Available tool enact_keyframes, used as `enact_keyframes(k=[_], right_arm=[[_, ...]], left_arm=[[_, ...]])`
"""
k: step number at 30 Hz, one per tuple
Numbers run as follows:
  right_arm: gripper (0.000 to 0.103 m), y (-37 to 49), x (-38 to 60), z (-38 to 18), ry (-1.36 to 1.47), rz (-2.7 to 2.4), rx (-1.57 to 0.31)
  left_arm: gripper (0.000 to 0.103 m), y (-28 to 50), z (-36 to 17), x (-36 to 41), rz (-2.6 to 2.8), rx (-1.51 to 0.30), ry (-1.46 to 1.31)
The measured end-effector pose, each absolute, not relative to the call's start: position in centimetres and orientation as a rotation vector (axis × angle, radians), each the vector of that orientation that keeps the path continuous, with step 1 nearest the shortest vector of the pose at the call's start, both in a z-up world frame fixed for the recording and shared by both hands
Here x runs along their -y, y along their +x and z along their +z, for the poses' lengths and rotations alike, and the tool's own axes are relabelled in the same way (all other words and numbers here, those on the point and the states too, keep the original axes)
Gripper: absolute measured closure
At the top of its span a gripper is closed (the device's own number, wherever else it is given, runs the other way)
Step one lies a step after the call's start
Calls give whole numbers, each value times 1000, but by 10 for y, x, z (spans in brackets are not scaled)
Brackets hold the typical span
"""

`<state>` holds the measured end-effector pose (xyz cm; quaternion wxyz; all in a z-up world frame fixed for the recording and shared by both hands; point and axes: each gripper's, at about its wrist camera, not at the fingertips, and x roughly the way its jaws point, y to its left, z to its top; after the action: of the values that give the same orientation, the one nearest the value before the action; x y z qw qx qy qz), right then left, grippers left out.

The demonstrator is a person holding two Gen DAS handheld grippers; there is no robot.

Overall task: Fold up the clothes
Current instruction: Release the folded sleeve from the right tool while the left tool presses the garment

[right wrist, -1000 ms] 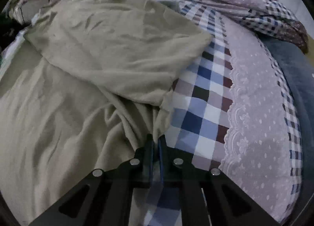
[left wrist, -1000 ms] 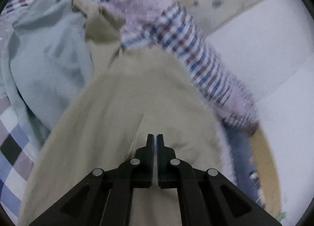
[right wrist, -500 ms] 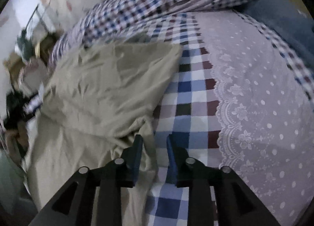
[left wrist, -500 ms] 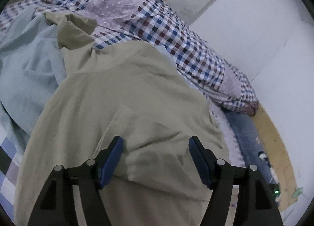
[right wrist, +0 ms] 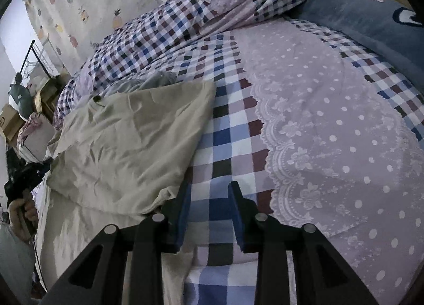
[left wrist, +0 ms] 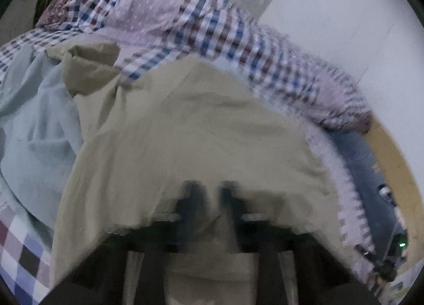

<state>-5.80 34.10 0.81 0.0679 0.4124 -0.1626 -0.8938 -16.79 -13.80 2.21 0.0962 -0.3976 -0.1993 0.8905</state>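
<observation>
A beige garment point(left wrist: 198, 124) lies spread on the bed and fills the middle of the left wrist view. My left gripper point(left wrist: 212, 191) sits low over its near part; this view is blurred, its fingers stand a narrow gap apart, and any grip on the cloth is unclear. In the right wrist view the beige garment point(right wrist: 132, 146) lies folded over itself at the left. My right gripper point(right wrist: 210, 191) is open over the checked bedsheet point(right wrist: 230, 132), with its left finger right beside the garment's edge and nothing between the fingers.
A light blue garment point(left wrist: 34, 124) lies left of the beige one. A bunched checked duvet point(right wrist: 172, 26) runs along the far side, with a blue cushion point(right wrist: 371, 18) at the right. A hand point(right wrist: 23, 214) shows at the far left, with boxes and clutter behind it.
My right gripper let go of the beige garment, opened and lifted back over the sheet. My left gripper went from shut to wide open and now shows a narrow gap, blurred by motion.
</observation>
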Motion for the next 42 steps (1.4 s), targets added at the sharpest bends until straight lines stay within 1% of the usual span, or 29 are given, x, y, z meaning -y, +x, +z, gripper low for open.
enact_keyframes(k=[4, 8, 11, 13, 14, 15, 17, 18, 19, 20, 21, 24, 26, 27, 28, 29, 30, 33, 35, 36, 38, 39, 42], right_arm=[[71, -57, -341, 8, 1234, -2697, 491], [70, -56, -340, 10, 1220, -2705, 486], [70, -56, -336, 11, 1210, -2716, 471], [70, -55, -334, 12, 1205, -2715, 465], [70, -55, -333, 12, 1203, -2714, 466], [70, -55, -332, 13, 1199, -2714, 467], [70, -54, -330, 16, 1183, -2715, 457], [70, -54, -329, 18, 1173, -2715, 450], [69, -53, -328, 20, 1163, -2715, 444], [69, -52, -327, 21, 1153, -2717, 442], [68, -51, -327, 23, 1143, -2721, 441], [66, -49, -327, 26, 1127, -2727, 449], [66, -48, -327, 26, 1123, -2727, 453], [65, -48, -327, 27, 1121, -2726, 455], [65, -47, -326, 27, 1118, -2727, 455], [65, -47, -325, 27, 1116, -2728, 454], [65, -47, -325, 28, 1115, -2728, 452], [65, -46, -324, 27, 1128, -2726, 431], [65, -46, -324, 26, 1137, -2725, 417], [64, -46, -324, 26, 1141, -2724, 410], [64, -45, -324, 26, 1150, -2723, 396], [63, -45, -324, 25, 1154, -2722, 389], [63, -44, -322, 23, 1180, -2713, 329]], left_arm=[[103, -168, 35, 134, 2672, 516, -1106], [103, -189, 63, 131, 2679, 524, -1045], [102, -218, 72, 126, 2695, 536, -1077], [92, -246, 61, 121, 2663, 543, -1187], [82, -255, 52, 123, 2645, 543, -1260], [70, -261, 42, 127, 2626, 548, -1332], [65, -250, 35, 144, 2611, 604, -1358], [52, -238, 37, 152, 2619, 637, -1320], [32, -223, 40, 162, 2639, 668, -1276], [26, -207, 41, 172, 2663, 702, -1229], [22, -190, 41, 181, 2681, 739, -1187], [22, -162, 31, 196, 2639, 843, -1163], [28, -156, 24, 193, 2594, 862, -1172], [39, -156, 22, 186, 2572, 844, -1185], [45, -159, 22, 180, 2561, 817, -1209], [53, -163, 20, 171, 2555, 784, -1243], [56, -168, 18, 163, 2557, 754, -1281], [56, -180, 12, 153, 2591, 740, -1346], [71, -183, 11, 155, 2618, 778, -1363], [85, -184, 10, 157, 2629, 816, -1375], [91, -183, 10, 163, 2626, 905, -1365], [98, -180, 12, 165, 2626, 934, -1342], [99, -163, 27, 165, 2680, 934, -1248]])
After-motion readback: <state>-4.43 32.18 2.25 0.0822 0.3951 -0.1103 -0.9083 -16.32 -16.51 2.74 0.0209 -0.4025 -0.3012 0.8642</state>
